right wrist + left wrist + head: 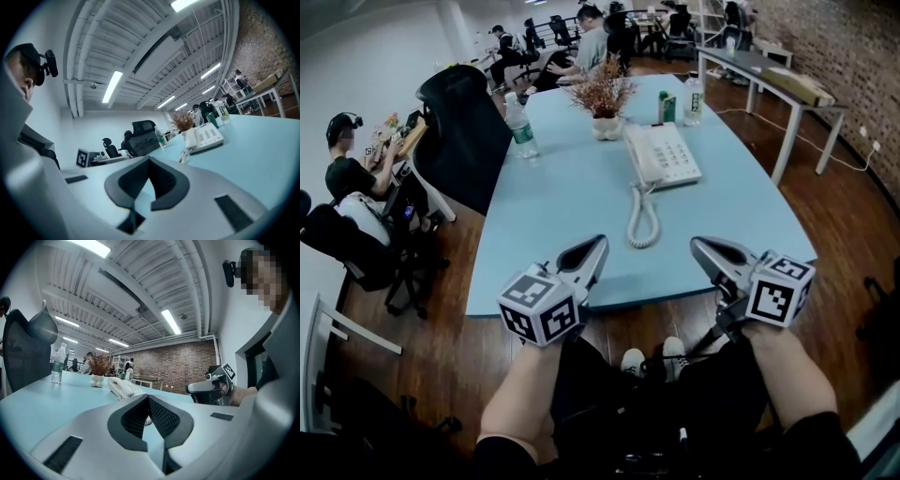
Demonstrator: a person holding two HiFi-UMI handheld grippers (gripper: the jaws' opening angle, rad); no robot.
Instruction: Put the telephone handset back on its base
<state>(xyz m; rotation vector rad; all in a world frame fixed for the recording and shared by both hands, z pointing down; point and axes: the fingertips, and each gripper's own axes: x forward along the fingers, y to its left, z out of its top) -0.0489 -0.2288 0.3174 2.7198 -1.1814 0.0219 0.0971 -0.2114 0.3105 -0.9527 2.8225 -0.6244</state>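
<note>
Head view: my left gripper (600,246) and right gripper (697,247) hang over the near edge of the blue table (553,211), both pairs of jaws pressed together, nothing between them. The handset (637,156) lies along the left side of its white base (673,155), with the coiled cord (643,217) trailing toward me.
</note>
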